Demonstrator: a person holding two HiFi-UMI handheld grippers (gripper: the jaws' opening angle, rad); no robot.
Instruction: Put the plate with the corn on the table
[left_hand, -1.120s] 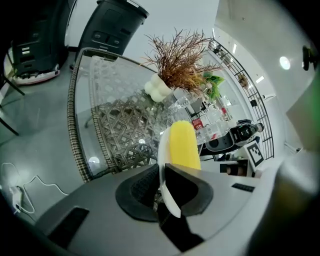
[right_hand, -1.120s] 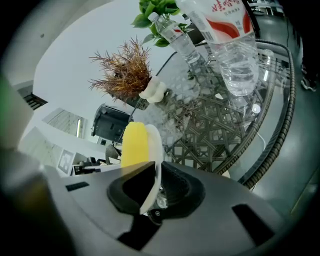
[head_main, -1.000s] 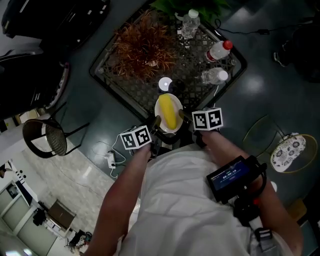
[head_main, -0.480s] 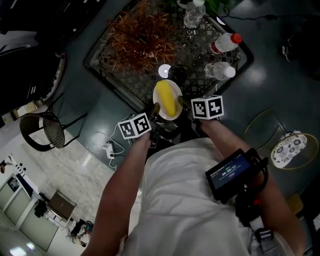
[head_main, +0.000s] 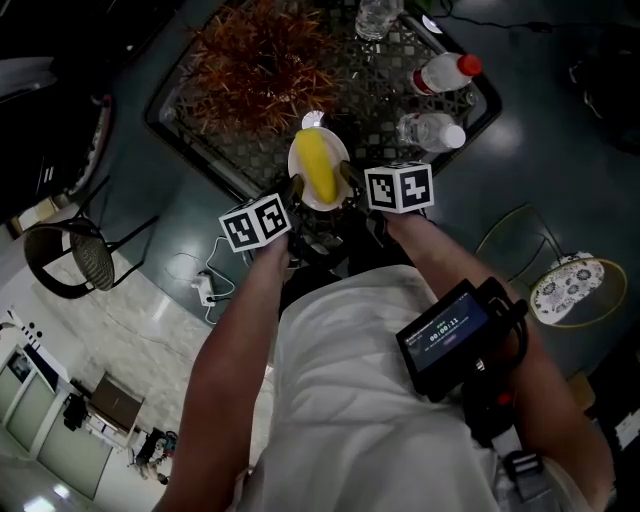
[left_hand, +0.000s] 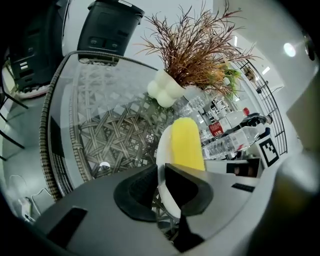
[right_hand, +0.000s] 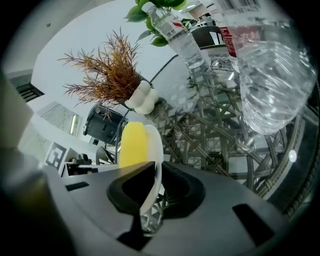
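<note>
A white plate (head_main: 303, 188) with a yellow corn cob (head_main: 315, 165) on it hangs over the near edge of the glass-topped wicker table (head_main: 210, 140). My left gripper (head_main: 293, 192) is shut on the plate's left rim and my right gripper (head_main: 347, 180) is shut on its right rim. In the left gripper view the plate (left_hand: 164, 172) runs between the jaws with the corn (left_hand: 186, 145) lying on it. In the right gripper view the plate's rim (right_hand: 153, 170) is pinched and the corn (right_hand: 132, 145) lies beside it.
A dried reddish plant (head_main: 260, 55) in a white pot (left_hand: 165, 89) stands on the table's left half. Three clear water bottles (head_main: 432, 130) stand at the right, one large in the right gripper view (right_hand: 265, 65). A round chair (head_main: 70, 260) stands on the floor, left.
Both grippers have carried the plate with the corn forward, from the table's near edge to farther over the tabletop. Their hold on the rims is unchanged.
</note>
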